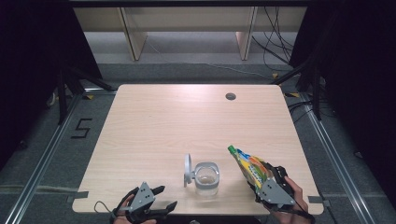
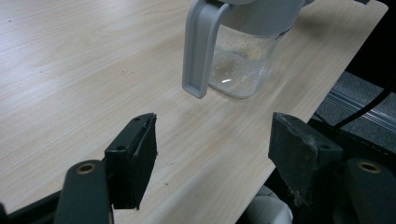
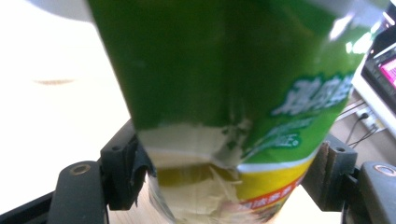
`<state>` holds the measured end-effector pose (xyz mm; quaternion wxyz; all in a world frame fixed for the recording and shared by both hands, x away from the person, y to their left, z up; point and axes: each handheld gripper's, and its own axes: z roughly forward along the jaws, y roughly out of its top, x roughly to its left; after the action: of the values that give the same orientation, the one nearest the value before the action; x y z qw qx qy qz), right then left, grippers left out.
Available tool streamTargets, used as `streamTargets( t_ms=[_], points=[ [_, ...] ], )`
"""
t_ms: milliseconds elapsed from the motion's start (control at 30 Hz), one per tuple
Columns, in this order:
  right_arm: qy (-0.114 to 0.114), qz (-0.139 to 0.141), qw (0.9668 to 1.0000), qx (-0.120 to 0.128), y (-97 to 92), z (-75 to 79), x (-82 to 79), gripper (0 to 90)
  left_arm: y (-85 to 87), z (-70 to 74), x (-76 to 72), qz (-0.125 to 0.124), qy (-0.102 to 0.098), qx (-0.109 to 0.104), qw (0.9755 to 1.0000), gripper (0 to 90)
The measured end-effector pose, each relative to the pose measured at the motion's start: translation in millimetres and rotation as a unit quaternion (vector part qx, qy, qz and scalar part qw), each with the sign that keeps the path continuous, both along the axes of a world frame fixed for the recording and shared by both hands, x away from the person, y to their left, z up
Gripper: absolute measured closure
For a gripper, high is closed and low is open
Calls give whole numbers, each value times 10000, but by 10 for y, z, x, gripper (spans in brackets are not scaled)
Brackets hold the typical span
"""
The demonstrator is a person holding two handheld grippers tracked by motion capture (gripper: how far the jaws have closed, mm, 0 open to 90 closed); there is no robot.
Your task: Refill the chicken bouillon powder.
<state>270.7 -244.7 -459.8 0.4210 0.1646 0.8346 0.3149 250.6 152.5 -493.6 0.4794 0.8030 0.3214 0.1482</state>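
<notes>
Near the bench's front edge, the right gripper is clamping the green pouch, tilting its top toward the open jar; keep the spout over the mouth. The left gripper is waiting alongside, jaws apart.

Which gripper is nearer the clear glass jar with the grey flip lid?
Roughly even, the left slightly nearer. The left gripper waits open to the left of the jar; the right gripper, gripping the green pouch, is to its right.

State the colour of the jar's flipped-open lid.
Grey; the jar's lid shows best in the left gripper view.
</notes>
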Motion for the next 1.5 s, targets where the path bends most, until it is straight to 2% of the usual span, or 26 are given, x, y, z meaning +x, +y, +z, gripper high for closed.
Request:
streamTargets(
  t_ms=[200,267,333,533,600,633,700,767,800,833,867,933,967,1000,1033,1067,1100,1167,1200,1233,1300,1333,1367,1400,1467,1500],
  points=[
    [-262,73,9972,-699,73,-17,-22,287,1,-1,2,4,6,2,10000,319],
    [-270,72,9968,-756,84,-25,-27,287,-8,-6,-12,58,85,-40,9999,319],
    [-568,-63,9915,-1169,132,-49,-66,287,-8,-6,-12,70,94,-51,9999,319],
    [-573,-84,9874,-1470,165,-42,-88,289,4,-4,6,-6,6,26,10000,319],
    [-752,-76,9811,-1784,178,-36,-90,289,-3,-13,-6,73,114,-30,9999,319],
    [-1019,128,9709,-2163,186,1,-78,290,1,-14,-4,92,123,10,9999,319],
    [-915,-71,9739,-2078,199,-23,-119,290,14,-7,13,13,47,121,9999,319],
    [-1015,-19,9692,-2243,208,-23,-114,292,8,-9,11,17,47,113,9999,319],
    [-1145,60,9633,-2428,216,-8,-106,293,1,-11,6,37,59,62,10000,319],
    [-1077,-28,9659,-2353,216,-28,-119,293,1,-11,6,39,56,62,10000,319],
    [-1072,-33,9644,-2417,220,-20,-129,293,10,-9,11,25,50,118,9999,319],
    [-1263,172,9529,-2750,228,15,-112,294,1,-21,4,98,158,66,9998,319],
    [-1445,408,9409,-3035,238,62,-90,295,17,-14,22,-2,42,168,9999,319],
    [-1304,241,9479,-2897,242,41,-123,298,15,-13,22,9,30,157,9999,319],
    [-1265,206,9481,-2911,246,37,-137,321,6,-14,5,103,125,109,9998,319],
    [-1251,274,9447,-3020,261,57,-149,327,16,-8,16,4,75,146,9999,319],
    [-1251,274,9447,-3020,261,57,-149,327,21,-6,22,-9,0,196,9998,319],
    [-1367,520,9361,-3199,278,70,-121,328,14,-8,17,2,23,146,9999,319],
    [-1379,533,9314,-3326,295,73,-122,329,14,-6,17,-19,42,143,9999,319],
    [-1444,654,9222,-3528,314,86,-109,329,5,-10,12,11,27,88,10000,319],
    [-1436,648,9242,-3480,328,48,-107,330,7,-9,10,18,39,79,10000,319],
    [-1400,691,9179,-3649,344,58,-101,330,22,-5,20,-8,10,177,9998,319],
    [-1400,691,9179,-3649,344,58,-101,330,21,-9,26,-8,-17,177,9998,319],
    [-1445,690,9189,-3605,345,45,-101,330,8,-17,6,66,169,84,9998,319],
    [-1547,781,9022,-3950,367,92,-104,330,16,-8,18,-21,46,147,9999,319],
    [-1533,784,9000,-4005,369,97,-106,330,13,-7,18,-10,30,142,9999,319]
  ],
)
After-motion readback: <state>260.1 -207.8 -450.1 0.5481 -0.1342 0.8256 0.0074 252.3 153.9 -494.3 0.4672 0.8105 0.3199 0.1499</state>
